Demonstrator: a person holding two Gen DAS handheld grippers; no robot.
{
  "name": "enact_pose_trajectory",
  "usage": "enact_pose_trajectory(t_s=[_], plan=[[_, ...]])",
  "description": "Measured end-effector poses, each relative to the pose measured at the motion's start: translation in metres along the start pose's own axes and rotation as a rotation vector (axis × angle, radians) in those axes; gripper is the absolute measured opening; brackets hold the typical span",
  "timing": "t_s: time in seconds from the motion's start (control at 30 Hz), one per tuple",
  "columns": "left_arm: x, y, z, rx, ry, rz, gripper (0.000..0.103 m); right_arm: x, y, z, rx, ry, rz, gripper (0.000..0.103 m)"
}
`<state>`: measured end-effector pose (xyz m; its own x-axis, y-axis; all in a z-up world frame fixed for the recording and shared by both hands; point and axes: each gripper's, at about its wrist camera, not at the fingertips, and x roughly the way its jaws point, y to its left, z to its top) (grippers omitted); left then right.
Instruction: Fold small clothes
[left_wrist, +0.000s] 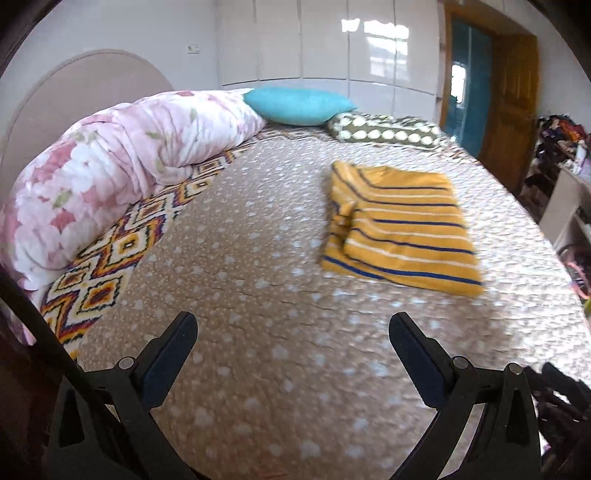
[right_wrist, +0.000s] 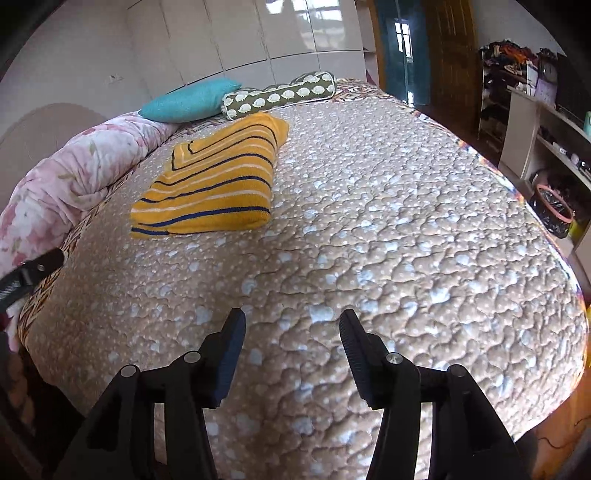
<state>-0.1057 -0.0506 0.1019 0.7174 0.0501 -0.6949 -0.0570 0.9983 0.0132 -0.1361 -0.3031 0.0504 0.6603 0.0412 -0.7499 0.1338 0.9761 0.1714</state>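
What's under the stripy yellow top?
The striped yellow top lies folded on the tan spotted quilt. The quilt shows all around it; whatever lies right beneath or inside the folds is covered.

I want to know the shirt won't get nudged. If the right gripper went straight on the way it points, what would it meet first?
Most likely the bare quilted bedspread. The open right gripper holds nothing, and the folded yellow striped shirt lies off to the left of its line, though depth is uncertain.

The quilted bedspread (right_wrist: 369, 221) lies bare before both grippers. The folded striped garment (right_wrist: 214, 184) and floral duvet (left_wrist: 110, 166) block the far left.
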Motion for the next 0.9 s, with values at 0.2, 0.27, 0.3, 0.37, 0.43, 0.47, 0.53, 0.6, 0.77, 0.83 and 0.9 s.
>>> enact_pose_trajectory(t_s=[0.2, 0.27, 0.3, 0.37, 0.43, 0.47, 0.53, 0.6, 0.77, 0.83, 0.9], plan=[[-0.014, 0.002, -0.010, -0.007, 0.031, -0.055, 0.103, -0.008, 0.009, -0.001, -0.027, -0.008, -0.025, 0.063], [-0.015, 0.004, -0.013, -0.015, 0.038, -0.061, 0.103, -0.007, 0.013, 0.000, -0.034, -0.005, -0.027, 0.065], [-0.016, 0.005, -0.015, -0.017, 0.037, -0.060, 0.103, -0.006, 0.014, 0.000, -0.038, -0.003, -0.028, 0.065], [-0.015, 0.007, -0.017, -0.017, 0.038, -0.055, 0.103, -0.004, 0.019, 0.000, -0.049, 0.002, -0.030, 0.066], [-0.013, 0.009, -0.019, -0.014, 0.043, -0.049, 0.103, -0.001, 0.022, -0.001, -0.060, 0.011, -0.031, 0.066], [-0.012, 0.009, -0.020, -0.013, 0.046, -0.045, 0.103, 0.000, 0.023, -0.002, -0.065, 0.016, -0.031, 0.067], [-0.010, 0.010, -0.022, -0.013, 0.055, -0.043, 0.103, 0.003, 0.026, -0.004, -0.074, 0.023, -0.032, 0.067], [-0.007, 0.010, -0.024, -0.013, 0.065, -0.042, 0.103, 0.004, 0.027, -0.005, -0.081, 0.026, -0.037, 0.068], [-0.003, 0.006, -0.026, -0.001, 0.085, -0.044, 0.103, 0.005, 0.024, -0.006, -0.077, 0.030, -0.047, 0.071], [-0.003, 0.005, -0.026, 0.003, 0.079, -0.039, 0.103, 0.005, 0.023, -0.005, -0.070, 0.032, -0.048, 0.071], [-0.002, 0.005, -0.027, 0.005, 0.075, -0.035, 0.103, 0.006, 0.023, -0.006, -0.067, 0.035, -0.051, 0.071]])
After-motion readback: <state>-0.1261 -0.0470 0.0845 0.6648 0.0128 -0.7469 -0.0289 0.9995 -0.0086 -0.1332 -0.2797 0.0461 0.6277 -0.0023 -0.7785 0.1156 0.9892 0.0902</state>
